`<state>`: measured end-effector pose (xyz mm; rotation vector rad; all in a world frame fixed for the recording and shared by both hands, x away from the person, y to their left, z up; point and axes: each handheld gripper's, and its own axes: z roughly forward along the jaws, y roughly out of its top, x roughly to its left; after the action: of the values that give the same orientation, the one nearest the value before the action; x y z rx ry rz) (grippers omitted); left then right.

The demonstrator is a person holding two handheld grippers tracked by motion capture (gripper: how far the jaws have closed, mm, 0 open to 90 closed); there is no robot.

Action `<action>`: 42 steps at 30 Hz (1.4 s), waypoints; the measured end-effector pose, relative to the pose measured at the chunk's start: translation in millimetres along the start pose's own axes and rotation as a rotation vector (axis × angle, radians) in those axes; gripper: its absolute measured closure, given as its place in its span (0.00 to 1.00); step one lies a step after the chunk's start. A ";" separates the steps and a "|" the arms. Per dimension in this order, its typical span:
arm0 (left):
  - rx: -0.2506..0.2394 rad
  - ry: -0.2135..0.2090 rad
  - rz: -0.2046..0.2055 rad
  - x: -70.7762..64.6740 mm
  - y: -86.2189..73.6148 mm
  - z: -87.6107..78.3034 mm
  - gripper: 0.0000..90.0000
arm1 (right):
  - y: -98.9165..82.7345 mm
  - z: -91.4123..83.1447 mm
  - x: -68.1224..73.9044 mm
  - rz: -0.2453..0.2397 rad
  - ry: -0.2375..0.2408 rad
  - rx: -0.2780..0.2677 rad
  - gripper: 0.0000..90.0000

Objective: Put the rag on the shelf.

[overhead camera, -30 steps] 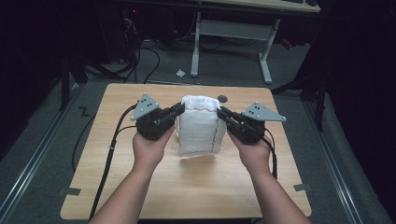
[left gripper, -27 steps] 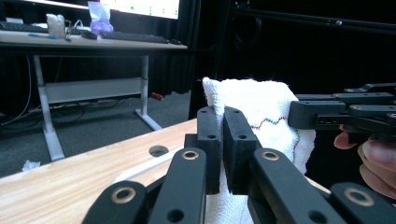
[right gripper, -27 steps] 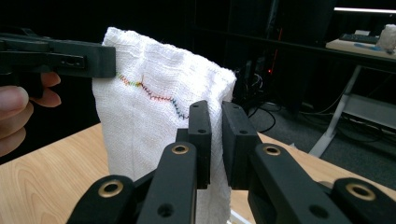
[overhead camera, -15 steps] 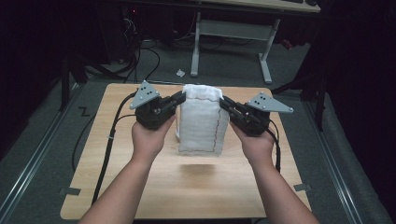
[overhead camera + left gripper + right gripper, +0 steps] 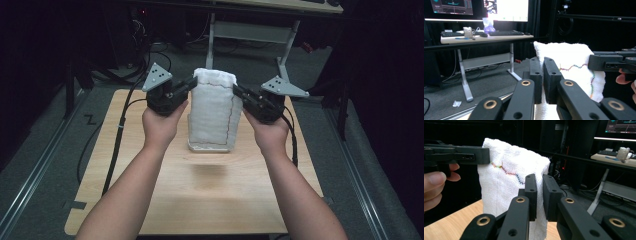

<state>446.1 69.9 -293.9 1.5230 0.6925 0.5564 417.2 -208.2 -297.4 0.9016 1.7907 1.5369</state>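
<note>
1. Pale wood desk (image 5: 150, 200), rounded corners, seen from the high view; its near surface is bare; a faint shadow lies on it just below the cloth; dark floor on every side.
2. White towel (image 5: 214, 112), woven texture, with a line of multicoloured zigzag stitching running down one side; it hangs upright as a folded panel, stretched between the two tools by its upper corners; its lower edge hangs just above the desk, whether touching I cannot tell; the left gripper view shows the stitching (image 5: 574, 67) across the cloth's face.
3. Forearms come in from the bottom edge of the high view, one on each side of the towel; each hand wraps a tool body.
4. Left hand-held gripper (image 5: 191, 83): jaws narrow, pinched on the towel's upper left corner; in its own view the two black jaws stand almost together with white cloth between them (image 5: 541, 82); grey three-cornered plate on top; black cable trailing down over the desk edge.
5. Right hand-held gripper (image 5: 237, 90): jaws narrow likewise, pinched on the towel's upper right corner; its own view shows cloth caught between the pads (image 5: 539, 195); the left tool's jaw clamps the far corner at that picture's upper left.
6. Both tools sit at nearly the same height, well above the desk.
</note>
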 end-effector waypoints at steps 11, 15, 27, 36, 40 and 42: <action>0.032 0.034 0.028 18.5 0.9 29.6 0.96 | 0.8 30.2 -23.6 0.024 -0.014 0.025 0.93; 0.030 0.046 0.045 24.3 0.7 39.2 0.96 | 1.8 41.1 -31.9 0.031 -0.021 0.028 0.93; 0.076 0.096 -0.026 52.0 -24.2 75.7 0.95 | -9.5 72.5 -51.0 0.052 -0.024 0.072 0.92; 0.168 0.113 -0.043 61.7 -48.6 92.7 0.95 | -28.8 99.7 -70.6 0.069 -0.037 0.184 0.92; 0.187 0.122 -0.056 65.3 -54.6 94.8 0.95 | -32.5 108.8 -72.1 0.068 -0.035 0.211 0.92; 0.208 0.121 -0.067 68.3 -59.9 95.9 0.95 | -33.7 110.9 -72.4 0.071 -0.031 0.220 0.92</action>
<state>556.2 51.9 -364.6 1.6617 0.9144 0.5428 545.1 -206.1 -345.7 1.0982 1.9509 1.3791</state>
